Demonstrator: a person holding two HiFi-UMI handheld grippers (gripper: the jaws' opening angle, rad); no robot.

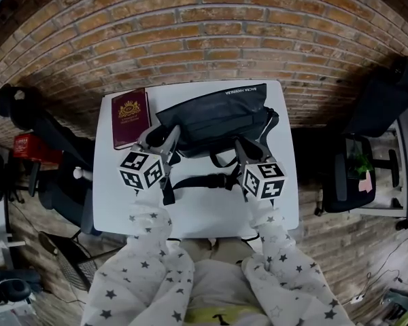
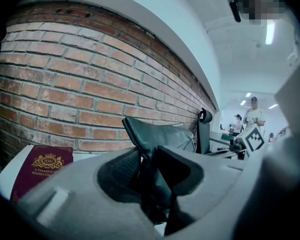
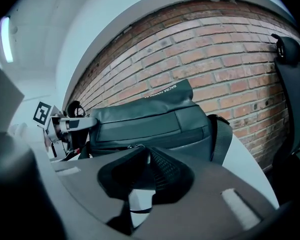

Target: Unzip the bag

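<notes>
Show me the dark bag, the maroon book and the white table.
dark grey fabric bag (image 1: 214, 117), head view, middle of its front panel.
maroon hardcover book (image 1: 130, 117), head view, centre of its cover.
white square table (image 1: 204, 212), head view, bare top near the person.

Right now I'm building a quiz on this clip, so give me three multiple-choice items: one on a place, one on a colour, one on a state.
1. Where is the maroon book relative to the bag? A on top of it; B beside it on the table; C under it.
2. The table top is: A white; B black; C green.
3. The left gripper has its jaws: A wide open above the book; B lifted clear of everything; C closed on the bag's end.
Answers: 1 B, the book lies flat next to the bag. 2 A, the bare top shows white. 3 C, dark bag fabric is pinched between the jaws.
</notes>
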